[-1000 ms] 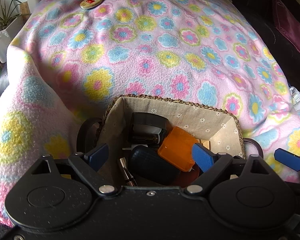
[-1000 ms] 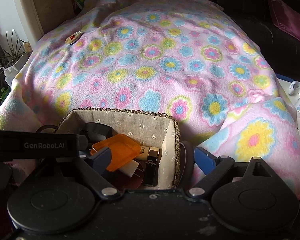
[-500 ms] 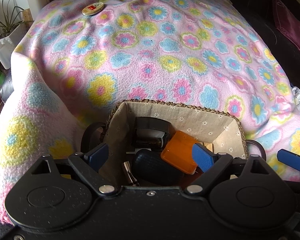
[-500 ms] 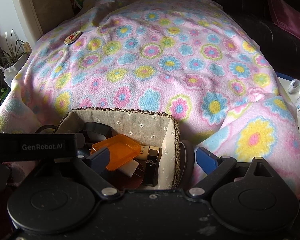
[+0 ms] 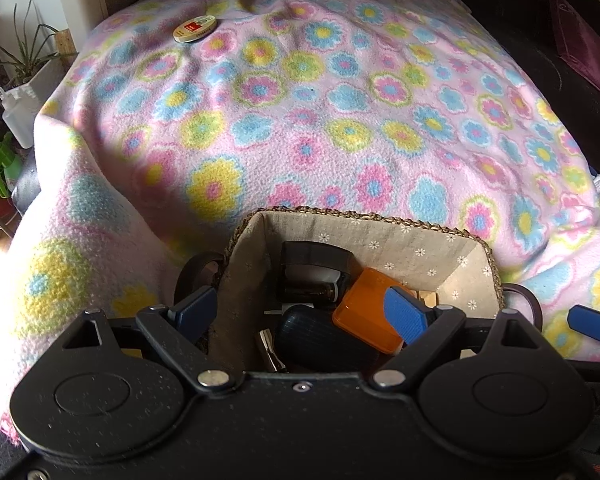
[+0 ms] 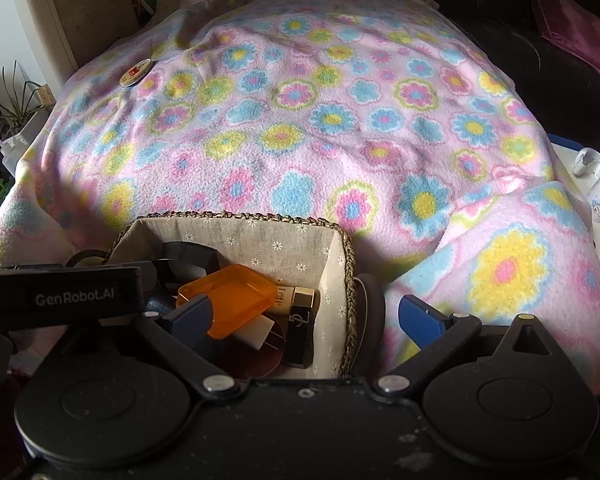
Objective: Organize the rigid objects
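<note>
Right now both tools hang over a small woven basket [image 5: 384, 222] with a flowered cloth lining, which sits on the near edge of a bed under a pink fleece blanket [image 5: 340, 120] printed with flowers. The left tool [image 5: 300, 312] stands released, one blue pad outside the basket's wall at 9 o'clock, the other over the contents. The right tool [image 6: 306, 318] has just been opening and is released too, straddling the basket's wall at 3 o'clock with nothing pressed between its pads. Inside the basket lie an orange translucent box [image 6: 230, 300], a dark blue ribbed case [image 5: 320, 336], a black-and-gold lipstick tube [image 6: 300, 324] and a white charger plug [image 6: 258, 332], all heaped together. Far off at 11 o'clock, a round tin [image 5: 194, 29] with a red label lies alone on the blanket, well apart from the basket.
</note>
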Demonstrator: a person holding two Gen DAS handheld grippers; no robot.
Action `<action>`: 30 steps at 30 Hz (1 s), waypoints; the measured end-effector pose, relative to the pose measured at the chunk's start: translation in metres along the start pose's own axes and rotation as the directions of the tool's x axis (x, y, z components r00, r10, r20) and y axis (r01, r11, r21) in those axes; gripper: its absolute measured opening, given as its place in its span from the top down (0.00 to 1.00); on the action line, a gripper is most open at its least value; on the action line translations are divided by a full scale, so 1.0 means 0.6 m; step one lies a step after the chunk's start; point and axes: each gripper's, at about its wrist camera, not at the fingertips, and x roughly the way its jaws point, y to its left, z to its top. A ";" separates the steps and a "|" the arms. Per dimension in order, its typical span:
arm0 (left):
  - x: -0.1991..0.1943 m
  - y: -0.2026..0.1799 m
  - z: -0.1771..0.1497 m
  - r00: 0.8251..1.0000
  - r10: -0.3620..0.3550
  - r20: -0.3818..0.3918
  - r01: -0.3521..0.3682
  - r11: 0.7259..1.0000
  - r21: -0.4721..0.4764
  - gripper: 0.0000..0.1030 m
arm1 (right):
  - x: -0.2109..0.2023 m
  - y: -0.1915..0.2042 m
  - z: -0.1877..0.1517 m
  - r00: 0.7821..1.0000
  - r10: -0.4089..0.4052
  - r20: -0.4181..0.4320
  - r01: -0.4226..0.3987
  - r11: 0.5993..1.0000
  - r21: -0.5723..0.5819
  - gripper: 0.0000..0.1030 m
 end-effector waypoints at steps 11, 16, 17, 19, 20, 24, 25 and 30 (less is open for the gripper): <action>0.002 0.005 0.001 1.000 0.027 -0.001 -0.027 1.000 -0.017 0.15 | 0.007 -0.003 0.002 1.000 -0.020 -0.016 0.020 0.999 0.026 0.02; 0.001 0.009 0.002 0.999 0.035 0.001 -0.035 0.999 -0.029 0.15 | 0.010 -0.008 0.003 0.999 -0.033 -0.025 0.034 0.998 0.044 0.02; 0.001 0.009 0.002 0.999 0.036 0.001 -0.035 0.999 -0.031 0.15 | 0.011 -0.008 0.004 0.999 -0.034 -0.027 0.035 0.998 0.047 0.02; 0.002 0.009 0.002 0.999 0.040 -0.001 -0.040 0.999 -0.030 0.15 | 0.011 -0.009 0.004 0.999 -0.042 -0.024 0.043 0.998 0.052 0.02; 0.002 0.008 0.002 0.999 0.042 -0.001 -0.042 0.999 -0.028 0.15 | 0.010 -0.010 0.004 0.999 -0.046 -0.020 0.047 0.997 0.060 0.02; 0.001 0.007 0.002 0.999 0.046 -0.001 -0.046 0.999 -0.026 0.15 | 0.011 -0.015 0.006 0.999 -0.046 -0.020 0.048 0.995 0.083 0.02; 0.001 0.007 0.002 0.999 0.046 -0.003 -0.046 0.999 -0.024 0.15 | 0.010 -0.014 0.005 0.999 -0.047 -0.019 0.048 0.995 0.083 0.02; 0.002 0.004 0.001 0.999 0.045 -0.008 -0.045 0.999 -0.015 0.15 | 0.011 -0.014 0.005 0.999 -0.047 -0.017 0.049 0.995 0.083 0.02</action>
